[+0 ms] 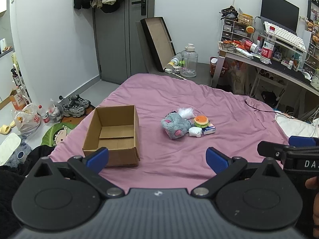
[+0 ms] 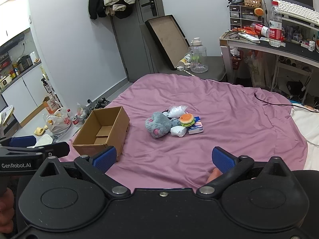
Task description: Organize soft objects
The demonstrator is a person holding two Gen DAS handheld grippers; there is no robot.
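Observation:
An open, empty cardboard box (image 1: pixel 113 133) (image 2: pixel 102 131) sits on the pink bed sheet (image 1: pixel 199 99) (image 2: pixel 219 103). To its right lies a small pile: a grey plush toy (image 1: pixel 175 126) (image 2: pixel 158 126), a soft burger toy (image 1: pixel 201 121) (image 2: pixel 186 119), a blue tissue pack (image 1: pixel 209 129) (image 2: pixel 196 128), a white wrapped bundle (image 1: pixel 194 132) (image 2: pixel 178 131) and a clear plastic bag (image 1: pixel 186 112) (image 2: pixel 177 110). My left gripper (image 1: pixel 157 159) is open and empty, near the bed's front, well short of the pile. My right gripper (image 2: pixel 163 159) is open and empty beside it.
Shoes (image 1: pixel 76 105), bags (image 1: pixel 27 120) and bottles lie on the floor left of the bed. A large clear jug (image 1: pixel 189 60) and a leaning tray (image 1: pixel 157 41) stand beyond the bed. A cluttered desk (image 1: pixel 279 59) is at the right. A black cable (image 2: pixel 275 101) crosses the sheet.

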